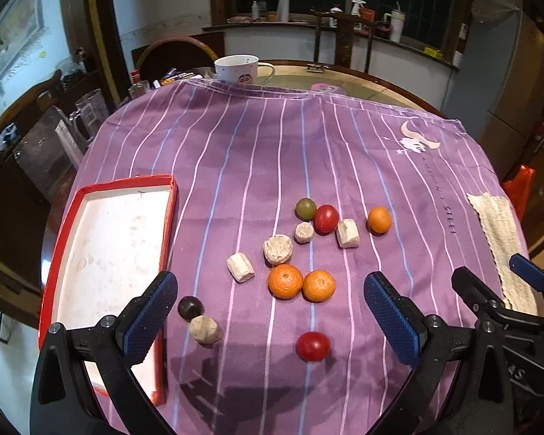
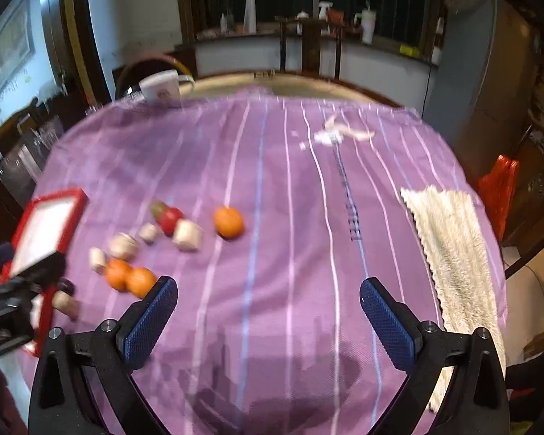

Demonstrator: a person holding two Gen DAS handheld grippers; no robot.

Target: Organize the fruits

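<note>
- Hovering above the purple striped cloth (image 1: 257,166), the left gripper (image 1: 270,301) has its blue-padded jaws spread wide and grasps nothing; the right gripper (image 2: 268,306) is likewise released and empty, over bare cloth.
- The fruit lies loose around the middle of the cloth in the left wrist view: two orange mandarins touching each other (image 1: 301,282) just ahead of the left gripper, a third mandarin (image 1: 379,219) at about 1 o'clock, a red cherry tomato (image 1: 325,218) touching a green round fruit (image 1: 305,208) at 12 o'clock, another red tomato (image 1: 312,345) nearest the camera, and a dark round fruit (image 1: 190,307) at 9 o'clock beside the left pad.
- Pale cut chunks (image 1: 278,249), possibly banana or sugar cane, sit scattered among them.
- The red-rimmed white tray (image 1: 168,224), empty, lies at 9 to 10 o'clock and looks the likely destination.
- A cream knitted towel (image 2: 453,253) lies at 3 o'clock in the right wrist view, which is motion-blurred.
- Handling, as a judgement: the mandarins are light, slightly yielding and apt to roll, so grip across the widest girth with gentle pressure; the tomatoes are smooth, slippery and easily burst, so close softly around the equator.
</note>
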